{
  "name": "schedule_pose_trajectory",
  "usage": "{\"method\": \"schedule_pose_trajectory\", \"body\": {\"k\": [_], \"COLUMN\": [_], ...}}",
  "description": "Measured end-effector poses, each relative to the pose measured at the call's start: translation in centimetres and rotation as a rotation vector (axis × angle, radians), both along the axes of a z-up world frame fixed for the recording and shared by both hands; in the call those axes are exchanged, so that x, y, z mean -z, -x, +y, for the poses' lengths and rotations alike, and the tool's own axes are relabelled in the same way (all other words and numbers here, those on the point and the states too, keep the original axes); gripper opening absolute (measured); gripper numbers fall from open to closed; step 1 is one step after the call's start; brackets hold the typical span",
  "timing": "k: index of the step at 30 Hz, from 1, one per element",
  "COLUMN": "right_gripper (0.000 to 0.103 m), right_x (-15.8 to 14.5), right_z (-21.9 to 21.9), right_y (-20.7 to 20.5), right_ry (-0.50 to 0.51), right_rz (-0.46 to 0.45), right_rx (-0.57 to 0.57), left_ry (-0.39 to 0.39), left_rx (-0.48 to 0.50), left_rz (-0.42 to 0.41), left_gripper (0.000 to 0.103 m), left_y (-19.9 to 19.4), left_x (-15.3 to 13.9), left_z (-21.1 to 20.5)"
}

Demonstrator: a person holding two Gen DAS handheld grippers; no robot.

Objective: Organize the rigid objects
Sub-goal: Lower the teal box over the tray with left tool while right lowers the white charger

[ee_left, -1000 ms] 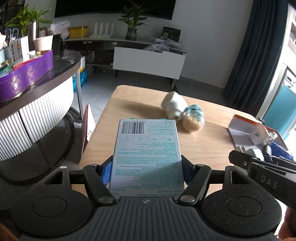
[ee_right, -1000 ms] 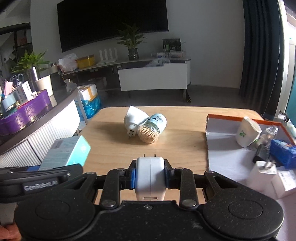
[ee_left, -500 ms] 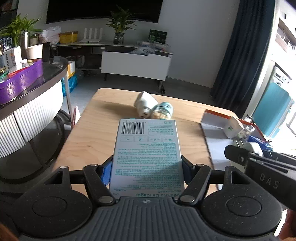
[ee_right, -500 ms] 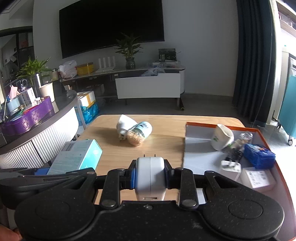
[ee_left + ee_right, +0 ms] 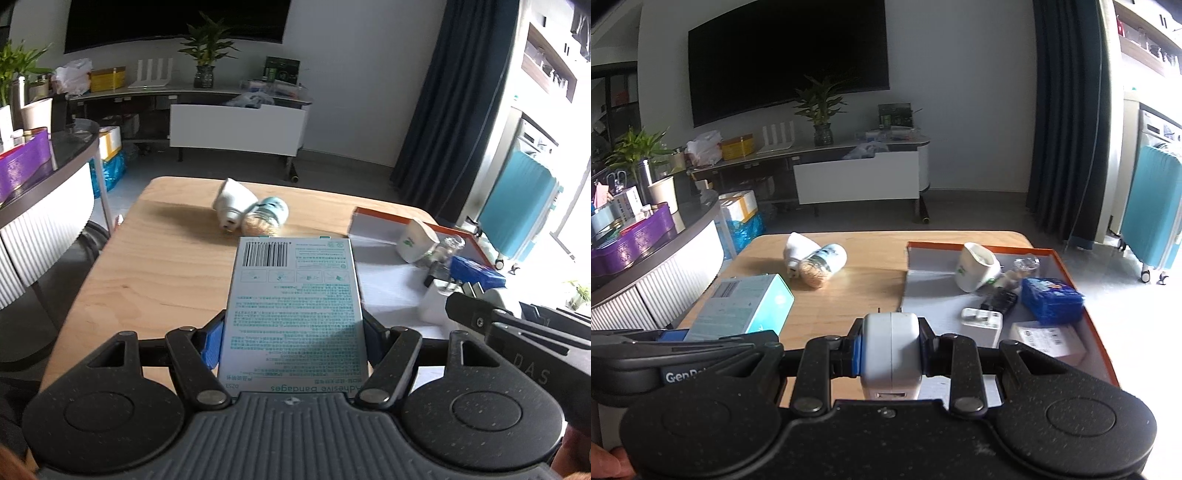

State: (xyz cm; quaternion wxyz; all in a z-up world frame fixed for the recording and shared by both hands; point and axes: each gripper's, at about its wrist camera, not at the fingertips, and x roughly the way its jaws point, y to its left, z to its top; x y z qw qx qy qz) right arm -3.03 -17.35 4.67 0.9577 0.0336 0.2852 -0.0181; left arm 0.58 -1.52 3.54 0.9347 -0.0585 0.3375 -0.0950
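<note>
My left gripper (image 5: 293, 334) is shut on a teal and white bandage box (image 5: 295, 306), held flat above the wooden table (image 5: 155, 273). The same box (image 5: 742, 308) shows at the left of the right wrist view. My right gripper (image 5: 890, 345) is shut on a white plug adapter (image 5: 891, 350) with its prongs pointing forward. An orange-rimmed tray (image 5: 1102, 332) lies on the right of the table and holds a white cup (image 5: 977, 266), a blue box (image 5: 1051, 299), a white charger (image 5: 982, 323) and a white carton (image 5: 1049, 338). A white bulb (image 5: 798, 251) and a toothpick jar (image 5: 823, 264) lie on the table's far side.
A curved counter with a purple tray (image 5: 631, 240) stands to the left. A TV console (image 5: 857, 177) with a plant lines the back wall. A dark curtain (image 5: 1067, 118) and a teal suitcase (image 5: 1156, 206) stand to the right. Bare wood (image 5: 857, 291) lies between the jar and the tray.
Both grippers moved right and slightly up with their loads. The tray has come further into both views; the bulb and jar shifted left in both views.
</note>
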Motion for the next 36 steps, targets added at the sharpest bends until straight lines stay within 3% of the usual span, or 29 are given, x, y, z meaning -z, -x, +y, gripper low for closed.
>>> {"method": "schedule_pose_trajectory", "body": {"k": [36], "right_gripper": [0.034], "right_x": [0.1], "right_z": [-9.0], "right_y": [3.3], "right_ry": [0.004], "right_rz": [0.008], "right_rx": [0.198], "left_ry": [-0.009], "left_rx": [0.21], "left_rz": [0.047], "left_gripper": [0.071], "left_y": [0.4], "left_x": [0.5], "left_z": [-9.5]}}
